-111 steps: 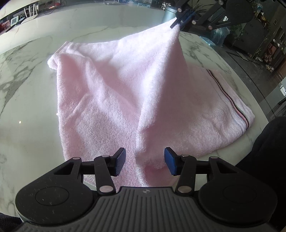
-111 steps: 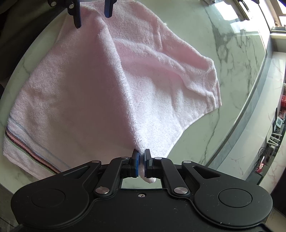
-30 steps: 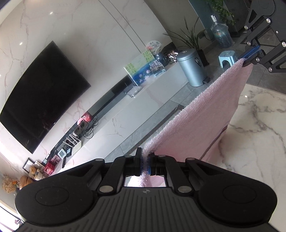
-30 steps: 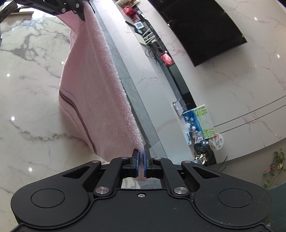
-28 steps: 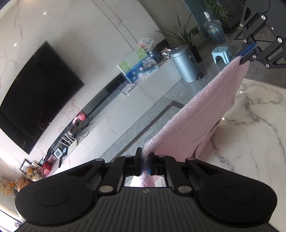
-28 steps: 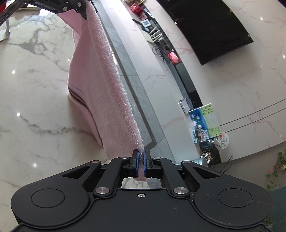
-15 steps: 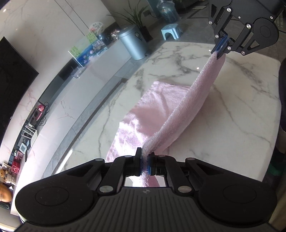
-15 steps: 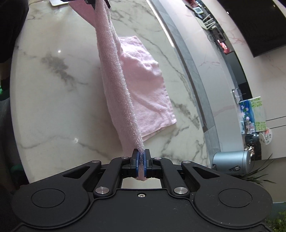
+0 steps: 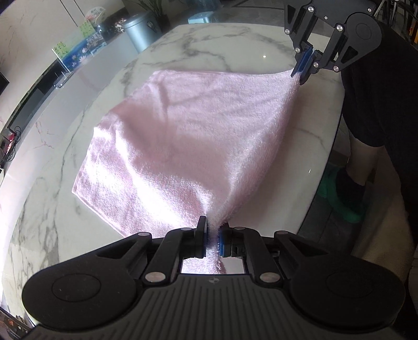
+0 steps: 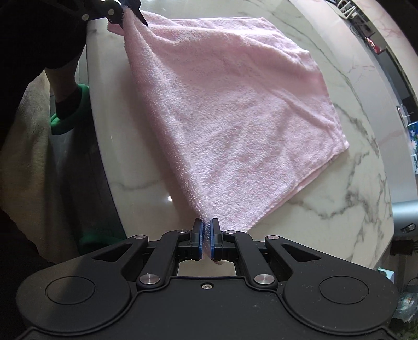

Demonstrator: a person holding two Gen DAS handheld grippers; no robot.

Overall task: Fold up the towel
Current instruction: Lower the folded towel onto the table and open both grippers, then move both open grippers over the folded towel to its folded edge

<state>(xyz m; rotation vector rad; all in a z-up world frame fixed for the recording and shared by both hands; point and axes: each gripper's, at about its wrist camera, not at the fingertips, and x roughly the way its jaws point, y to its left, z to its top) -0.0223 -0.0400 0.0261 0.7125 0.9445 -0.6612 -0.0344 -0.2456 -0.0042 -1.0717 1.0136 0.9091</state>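
Change since 0.5 s earlier: the towel [image 9: 198, 136], then hanging as a narrow rope between the 2 grippers with only its far part on the marble, now lies spread across the tabletop [image 9: 47, 209], its near edge drawn out and held just above the surface.

Left gripper [image 9: 213, 239]: jaws closed to a thin gap, pinching 1 near corner of the towel; a tuft of pile pokes back behind the pads.

Right gripper [image 10: 206, 242]: jaws likewise closed on the other near corner, cloth visible between the blue pads.

Key relation: the held edge runs straight from one gripper to the other along the near side of the tabletop; the rest of the towel extends away from both, toward the far side. Each gripper holds its own corner, so neither is nearer. Likely next: lower and release, or carry the edge forward.

View differences: the left wrist view shows the right gripper [image 9: 304, 66] and the towel's far-left corner; the right wrist view shows the left gripper [image 10: 128, 15] and a 2nd layer along the far-right edge.
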